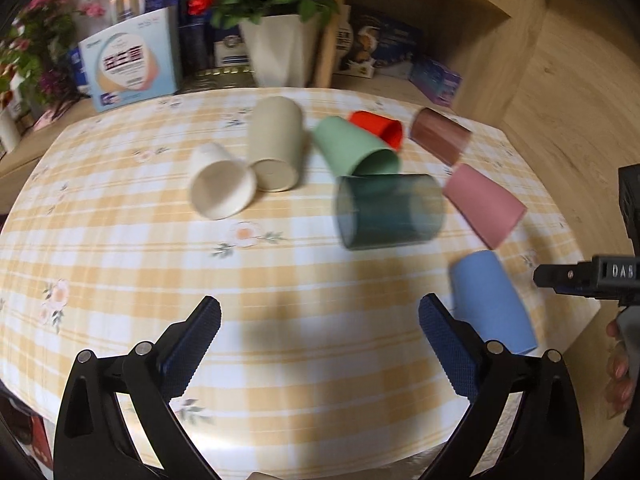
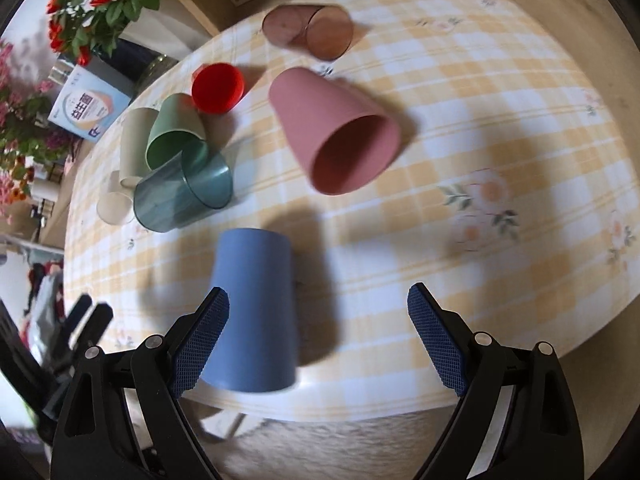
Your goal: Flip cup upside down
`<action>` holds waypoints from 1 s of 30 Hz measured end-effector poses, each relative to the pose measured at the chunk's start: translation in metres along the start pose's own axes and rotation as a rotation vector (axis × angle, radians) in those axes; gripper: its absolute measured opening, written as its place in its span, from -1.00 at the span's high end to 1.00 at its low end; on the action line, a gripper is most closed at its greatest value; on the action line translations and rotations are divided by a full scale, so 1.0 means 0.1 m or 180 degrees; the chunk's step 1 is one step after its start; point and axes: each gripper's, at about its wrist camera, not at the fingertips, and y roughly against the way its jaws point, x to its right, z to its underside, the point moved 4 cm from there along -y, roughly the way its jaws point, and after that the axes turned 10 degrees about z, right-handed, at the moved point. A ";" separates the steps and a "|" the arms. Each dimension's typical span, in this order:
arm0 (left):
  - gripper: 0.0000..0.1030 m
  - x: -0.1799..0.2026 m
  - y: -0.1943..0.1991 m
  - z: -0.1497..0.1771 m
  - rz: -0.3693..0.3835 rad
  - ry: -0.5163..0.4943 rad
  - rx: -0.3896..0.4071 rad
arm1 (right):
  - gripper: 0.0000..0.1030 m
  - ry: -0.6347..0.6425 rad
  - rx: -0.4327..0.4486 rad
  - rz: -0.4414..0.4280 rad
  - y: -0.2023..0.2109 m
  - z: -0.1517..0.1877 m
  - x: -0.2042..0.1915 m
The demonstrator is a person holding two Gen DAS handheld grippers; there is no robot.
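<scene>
1. Left claw [image 1: 320, 334]: jaws spread wide, nothing between them, held above the near part of the tabletop [image 1: 120, 248].
2. Right claw [image 2: 318, 334]: jaws spread wide, holding nothing. The blue cup [image 2: 254, 312] stands just inside its left pad; whether pad and cup touch cannot be told.
3. Landmark: the blue cup [image 1: 494, 304] stands upside down, closed base up and wide mouth down, at the near edge of the tabletop [image 2: 480, 92], which carries a yellow-and-white checked cloth with flower prints.
4. Pink cup [image 2: 334, 128]: lies on its side beyond the blue cup, mouth turned toward the right claw, apart from the blue cup.
5. Dark teal clear cup [image 2: 182, 190]: on its side, beyond and to the left of the blue cup; the green cup [image 2: 174, 136] lies against it on the far side.
6. Red cup [image 2: 218, 87]: on its side, farther off than the green cup, beside the green cup's base.
7. Brown clear cup [image 2: 310, 30]: on its side, farthest from the blue cup, beyond the pink cup.
8. Beige cup [image 1: 276, 144] and white cup [image 1: 220, 186]: both on their sides, touching each other, left of the green cup [image 1: 354, 148].
9. Beyond the tabletop: a white pot of red flowers [image 1: 276, 46] and a light-blue box [image 1: 130, 62].
</scene>
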 end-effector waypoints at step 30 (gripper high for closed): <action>-0.88 -0.65 0.17 0.02 -0.0307 0.0319 0.0182 | -0.70 0.0234 -0.0324 0.0312 -0.56 -0.28 -0.68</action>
